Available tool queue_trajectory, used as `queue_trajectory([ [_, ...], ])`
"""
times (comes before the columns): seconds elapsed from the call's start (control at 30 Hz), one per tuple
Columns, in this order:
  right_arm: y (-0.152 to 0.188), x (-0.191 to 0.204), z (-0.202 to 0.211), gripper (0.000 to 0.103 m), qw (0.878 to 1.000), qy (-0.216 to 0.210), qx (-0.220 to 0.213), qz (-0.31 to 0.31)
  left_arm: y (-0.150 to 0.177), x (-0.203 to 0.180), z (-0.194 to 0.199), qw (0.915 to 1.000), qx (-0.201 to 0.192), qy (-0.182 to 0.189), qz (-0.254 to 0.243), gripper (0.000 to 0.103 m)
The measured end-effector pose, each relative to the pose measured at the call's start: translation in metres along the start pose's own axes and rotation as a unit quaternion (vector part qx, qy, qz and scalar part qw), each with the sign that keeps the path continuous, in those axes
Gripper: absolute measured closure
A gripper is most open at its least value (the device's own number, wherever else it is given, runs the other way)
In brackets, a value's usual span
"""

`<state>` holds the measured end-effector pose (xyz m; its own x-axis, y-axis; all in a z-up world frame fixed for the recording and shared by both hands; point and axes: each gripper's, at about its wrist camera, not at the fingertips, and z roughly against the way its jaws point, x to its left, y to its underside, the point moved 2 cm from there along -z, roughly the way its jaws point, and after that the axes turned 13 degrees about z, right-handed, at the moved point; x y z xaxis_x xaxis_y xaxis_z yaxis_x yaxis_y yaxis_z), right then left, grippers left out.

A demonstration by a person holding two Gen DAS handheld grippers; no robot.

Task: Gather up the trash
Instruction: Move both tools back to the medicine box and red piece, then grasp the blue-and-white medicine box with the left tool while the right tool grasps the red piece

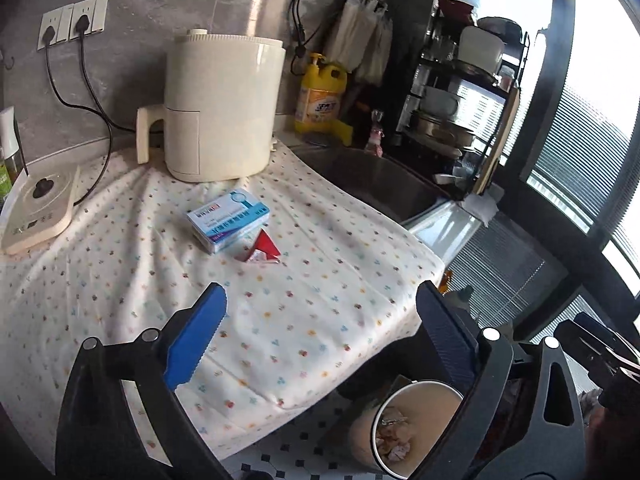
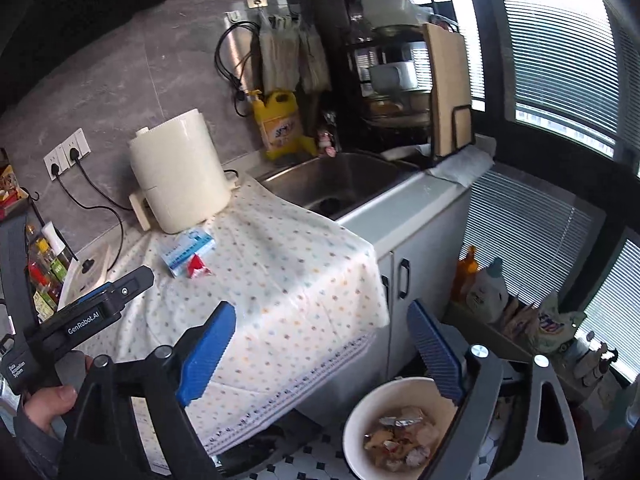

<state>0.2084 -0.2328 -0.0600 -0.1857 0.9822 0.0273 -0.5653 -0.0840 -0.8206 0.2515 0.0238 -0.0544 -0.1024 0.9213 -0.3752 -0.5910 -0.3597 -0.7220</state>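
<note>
Your left gripper (image 1: 320,312) has its jaws spread wide with nothing between them, raised above the spotted cloth (image 1: 300,320). Your right gripper (image 2: 322,336) is spread just as wide and also holds nothing, over the counter's front edge. 2 pieces of trash lie on the cloth: a blue-and-white box (image 1: 228,220) in front of the air fryer (image 1: 222,104), and a red wrapper (image 1: 262,250) touching the box's near side. The white bin (image 2: 400,428) stands on the floor below, with crumpled scraps inside.
</note>
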Motion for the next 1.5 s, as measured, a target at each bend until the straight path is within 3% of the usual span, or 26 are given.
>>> queue_trajectory([
  [0.53,-0.045,0.079,-0.071,0.012,0.999,-0.034,-0.006,0.006,-0.065,0.084,-0.021,0.9994,-0.021,-0.023,0.017,0.008],
  [0.9,-0.062,0.130,-0.146,0.026,0.997,-0.067,0.025,0.027,-0.093,0.124,-0.064,0.9993,-0.006,-0.032,0.018,0.008],
  [1.07,-0.068,0.150,-0.184,0.035,0.995,-0.086,0.044,0.037,-0.096,0.138,-0.085,0.9991,0.006,-0.037,0.020,0.008],
  [1.37,-0.062,0.173,-0.242,0.040,0.990,-0.108,0.080,0.040,-0.094,0.158,-0.108,0.9980,0.027,-0.052,0.023,0.008],
  [1.43,-0.059,0.176,-0.253,0.044,0.989,-0.111,0.088,0.040,-0.094,0.161,-0.110,0.9979,0.029,-0.055,0.020,0.008],
  [1.47,-0.058,0.178,-0.260,0.050,0.988,-0.112,0.094,0.042,-0.094,0.163,-0.111,0.9977,0.030,-0.057,0.019,0.008],
  [1.5,-0.055,0.180,-0.267,0.067,0.986,-0.116,0.108,0.046,-0.095,0.164,-0.112,0.9976,0.032,-0.059,0.018,0.008],
])
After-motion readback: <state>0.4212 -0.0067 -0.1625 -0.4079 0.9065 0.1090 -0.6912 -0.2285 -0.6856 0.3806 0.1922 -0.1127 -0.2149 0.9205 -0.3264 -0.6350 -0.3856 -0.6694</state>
